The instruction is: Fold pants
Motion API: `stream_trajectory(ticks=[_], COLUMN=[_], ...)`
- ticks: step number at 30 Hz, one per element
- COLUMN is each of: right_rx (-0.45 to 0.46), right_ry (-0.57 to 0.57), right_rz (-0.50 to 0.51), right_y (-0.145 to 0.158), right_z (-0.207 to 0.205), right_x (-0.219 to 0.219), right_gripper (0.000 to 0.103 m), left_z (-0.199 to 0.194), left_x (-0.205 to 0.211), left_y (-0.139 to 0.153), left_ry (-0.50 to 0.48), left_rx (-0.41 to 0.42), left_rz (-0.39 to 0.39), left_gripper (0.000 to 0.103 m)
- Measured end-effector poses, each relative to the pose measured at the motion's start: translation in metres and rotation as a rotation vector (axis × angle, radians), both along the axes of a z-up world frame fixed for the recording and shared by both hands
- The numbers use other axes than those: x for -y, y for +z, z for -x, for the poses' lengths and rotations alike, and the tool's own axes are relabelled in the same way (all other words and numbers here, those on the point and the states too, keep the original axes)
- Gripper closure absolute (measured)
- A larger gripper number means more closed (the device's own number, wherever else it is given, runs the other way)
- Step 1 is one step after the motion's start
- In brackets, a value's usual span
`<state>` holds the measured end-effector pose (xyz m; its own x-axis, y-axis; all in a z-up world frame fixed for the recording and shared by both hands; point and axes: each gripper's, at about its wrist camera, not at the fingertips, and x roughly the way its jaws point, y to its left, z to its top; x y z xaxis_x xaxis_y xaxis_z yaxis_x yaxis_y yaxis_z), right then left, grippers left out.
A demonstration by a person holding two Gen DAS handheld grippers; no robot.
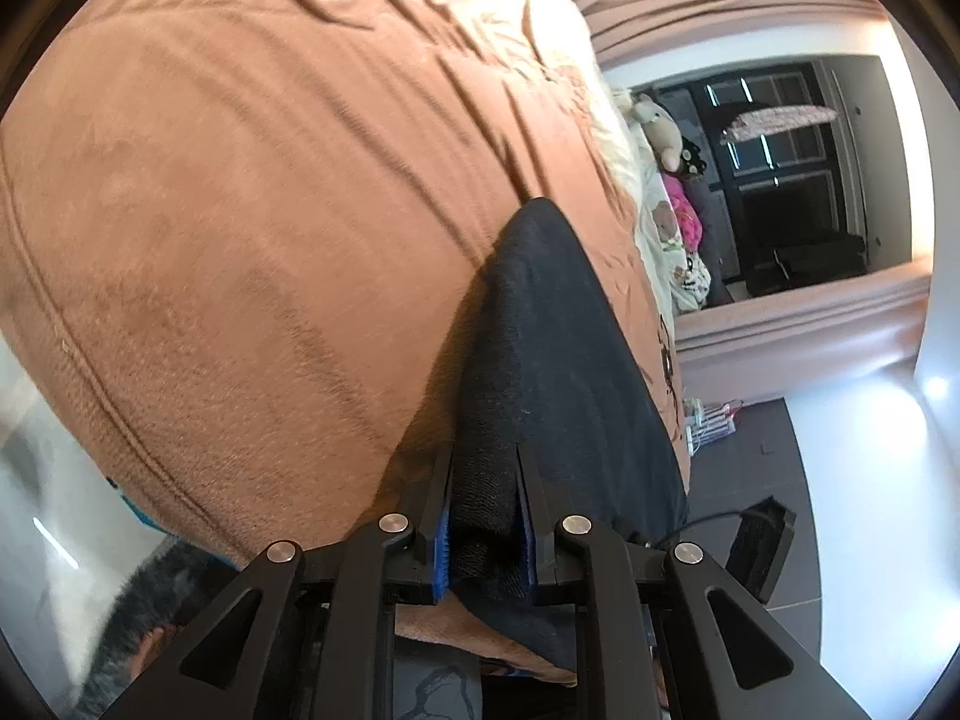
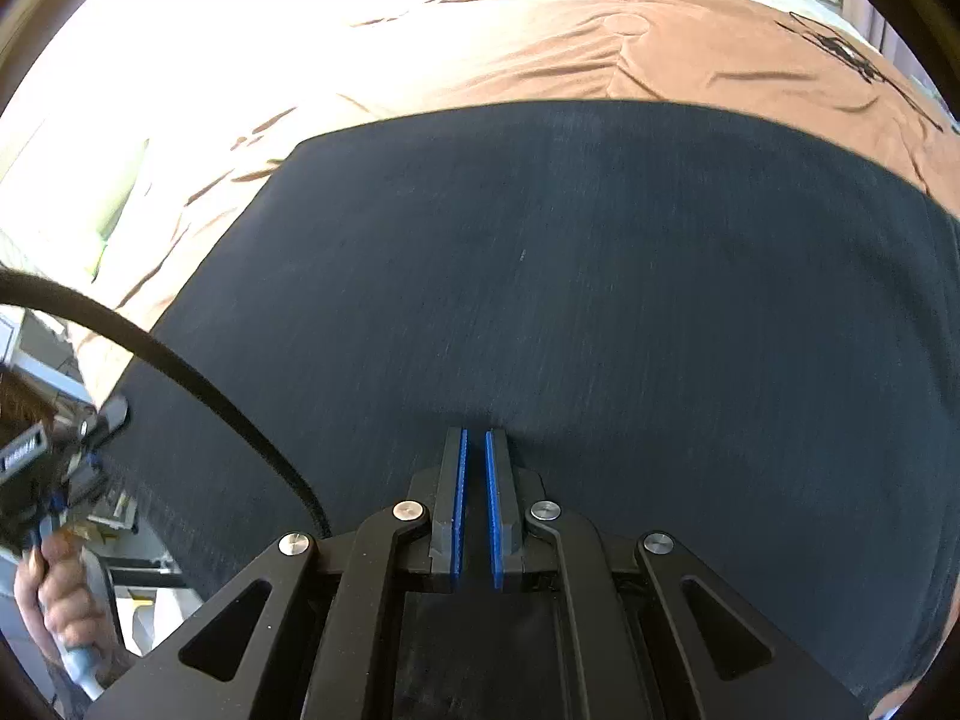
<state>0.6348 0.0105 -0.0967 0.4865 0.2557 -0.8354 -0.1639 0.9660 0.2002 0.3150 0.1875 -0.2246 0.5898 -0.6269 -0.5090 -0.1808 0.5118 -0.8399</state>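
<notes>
Pants held at the near edge, long axis running away over the bed

Pants (image 1: 540,372), seen from the left wrist, are a dark, thick knit whose bunched edge sits right between the blue pads of the left gripper (image 1: 485,516). The jaws stand narrow and clamp on that edge. From the grip the cloth runs forward and away as a tapering strip, ending in a rounded corner far up the frame. It lies over the brown bedspread (image 1: 210,240), which fills the left of the view. To the right of the strip the bed drops off toward a dark floor and a far window. So from this gripper the garment lies straight ahead, its length in line with the fingers.

From the right wrist the pants (image 2: 570,276) spread as a wide, flat, dark sheet across most of the view, with the bedspread (image 2: 600,48) showing beyond their far edge. The right gripper (image 2: 474,450) sits at the near edge of the cloth, jaws almost together with a thin gap between the blue pads; fabric meets their tips, but whether any is pinched I cannot tell. At the far left, the other gripper (image 2: 60,468) and the hand that carries it hold the same near edge.

Both grippers look equally near to the garment, so a fold would likely carry this near edge forward toward the far edge.
</notes>
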Motion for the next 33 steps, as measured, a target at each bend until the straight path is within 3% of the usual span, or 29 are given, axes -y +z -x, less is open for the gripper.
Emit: stream_trajectory(ticks=[6,16,25,28,30,33], right_rx=[0.000,0.011,0.043,0.035,0.021,-0.005], right_ry=[-0.011,-0.051,-0.083,-0.092,-0.091,-0.079], right_rz=[0.035,0.058,0.065,0.069,0.074,0.053], right_y=[-0.002,-0.004,0.009,0.006,0.001,-0.005], right_z=[-0.033,-0.083,-0.114,-0.120,-0.135,-0.136], right_x=[-0.004,-0.007,0.003,0.000,0.001,0.002], right_gripper=[0.100,0.100,0.100,0.100,0.100,0.100], left_z=[0.005,0.005,0.001,0.000,0.001,0.001], left_x=[0.000,-0.002,0.003,0.004,0.005,0.005], left_y=[-0.012,-0.020,-0.017,-0.016,-0.013,-0.005], left_ry=[0.024,0.039,0.042,0.039,0.033,0.025], left_rx=[-0.034,-0.048,-0.038,-0.036,-0.028,-0.014], left_rz=[0.021,0.074,0.049,0.042,0.045,0.036], left_gripper=[0.077,0.076,0.073,0.075,0.085,0.087])
